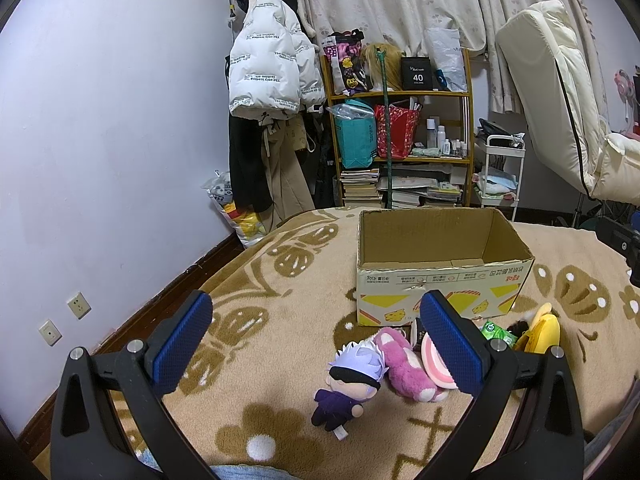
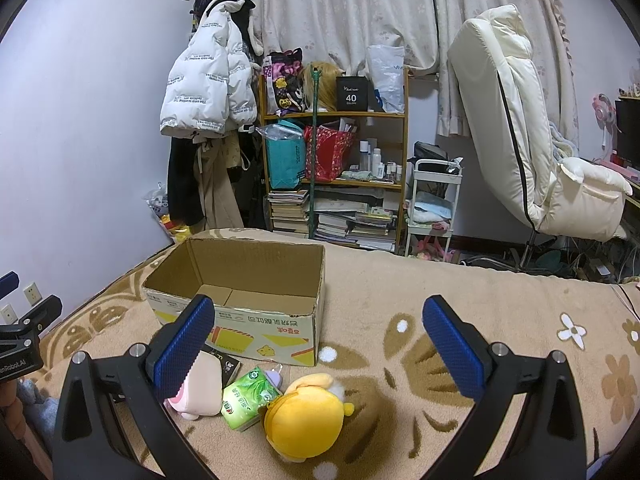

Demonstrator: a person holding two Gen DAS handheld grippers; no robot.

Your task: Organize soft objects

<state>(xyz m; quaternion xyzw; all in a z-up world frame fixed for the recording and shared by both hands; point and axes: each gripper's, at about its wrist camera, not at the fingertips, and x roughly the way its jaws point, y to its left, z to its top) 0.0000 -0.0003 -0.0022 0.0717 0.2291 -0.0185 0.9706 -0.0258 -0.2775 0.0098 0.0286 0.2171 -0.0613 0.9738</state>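
An open cardboard box stands empty on the patterned blanket; it also shows in the right wrist view. In front of it lie a white-haired doll in purple, a pink plush, a round pink plush, a green tissue pack and a yellow plush. My left gripper is open above the doll. My right gripper is open above the yellow plush. Both are empty.
The blanket covers a bed against a wall at the left. Beyond its far edge stand a cluttered shelf, hanging coats, a white cart and a white recliner.
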